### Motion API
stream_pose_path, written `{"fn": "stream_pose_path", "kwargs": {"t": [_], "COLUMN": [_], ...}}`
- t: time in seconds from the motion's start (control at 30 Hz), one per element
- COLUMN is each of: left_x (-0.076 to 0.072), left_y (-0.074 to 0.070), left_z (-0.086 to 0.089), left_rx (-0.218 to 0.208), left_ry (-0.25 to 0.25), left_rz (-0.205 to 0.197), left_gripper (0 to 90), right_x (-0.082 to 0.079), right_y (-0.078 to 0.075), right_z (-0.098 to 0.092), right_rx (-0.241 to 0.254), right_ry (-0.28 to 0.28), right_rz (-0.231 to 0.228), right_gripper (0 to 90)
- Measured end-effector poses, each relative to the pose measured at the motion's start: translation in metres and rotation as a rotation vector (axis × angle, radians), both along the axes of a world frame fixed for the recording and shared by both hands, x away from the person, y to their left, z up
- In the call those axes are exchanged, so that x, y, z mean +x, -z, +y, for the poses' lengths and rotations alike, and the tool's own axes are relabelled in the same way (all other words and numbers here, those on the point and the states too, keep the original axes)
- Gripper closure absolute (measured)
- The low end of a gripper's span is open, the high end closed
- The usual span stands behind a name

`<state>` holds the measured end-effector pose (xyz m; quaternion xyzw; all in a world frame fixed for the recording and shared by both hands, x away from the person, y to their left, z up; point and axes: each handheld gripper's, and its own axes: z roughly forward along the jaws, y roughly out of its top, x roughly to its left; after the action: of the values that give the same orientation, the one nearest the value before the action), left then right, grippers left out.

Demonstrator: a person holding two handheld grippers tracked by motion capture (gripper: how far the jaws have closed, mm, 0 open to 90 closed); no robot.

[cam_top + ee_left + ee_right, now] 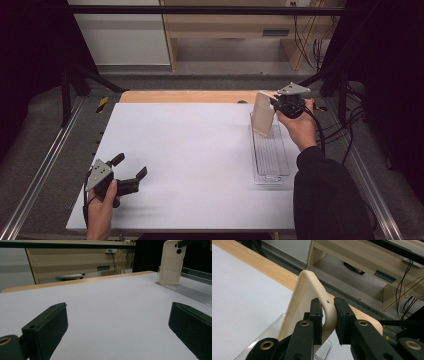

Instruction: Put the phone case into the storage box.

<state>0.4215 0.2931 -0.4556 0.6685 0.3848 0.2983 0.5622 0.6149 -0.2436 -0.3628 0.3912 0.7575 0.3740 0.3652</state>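
A cream phone case (pixel 263 115) stands upright at the far end of a long clear plastic tray (pixel 270 152) on the right of the white table. My right gripper (pixel 276 101) is shut on the case's upper edge; in the right gripper view the case's rim (pixel 329 315) is pinched between the black pads (pixel 315 315). My left gripper (pixel 131 167) hovers low near the table's front left, jaws wide open with nothing between them. The left gripper view shows the case (pixel 172 263) far off at the upper right, with its camera cut-out visible.
The white tabletop (pixel 190 150) has a wooden strip (pixel 185 96) along its far edge. Metal rails (pixel 45 165) run down both sides of the table. Beyond it stand a wooden cabinet (pixel 240 25) and hanging cables (pixel 310 45).
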Motion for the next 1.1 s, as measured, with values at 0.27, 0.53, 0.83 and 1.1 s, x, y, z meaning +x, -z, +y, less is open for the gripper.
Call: {"fn": "stream_pose_path", "kwargs": {"t": [0.27,0.53,0.83,1.1], "left_x": [0.0000,0.0001,-0.0001,-0.0002], "left_y": [-0.0001,-0.0001,-0.0004,-0.0006], "left_z": [0.0004,0.0002,0.0013,0.0003], "left_rx": [-0.001,0.002,0.002,0.001], "left_ry": [-0.001,-0.001,-0.008,-0.004], "left_rz": [0.001,0.000,-0.002,-0.005], "left_gripper": [2.0,2.0,2.1,2.1], "right_x": [0.0005,0.0027,0.0038,0.0048], "right_y": [0.0009,0.0025,0.0021,0.0043], "right_z": [0.0022,0.0013,0.0021,0.0052], "right_rx": [0.000,0.006,0.011,0.008], "right_ry": [0.014,0.040,0.064,0.074], "right_rz": [-0.013,-0.022,-0.034,-0.044], "right_gripper": [77.1,77.0,76.8,76.6]}}
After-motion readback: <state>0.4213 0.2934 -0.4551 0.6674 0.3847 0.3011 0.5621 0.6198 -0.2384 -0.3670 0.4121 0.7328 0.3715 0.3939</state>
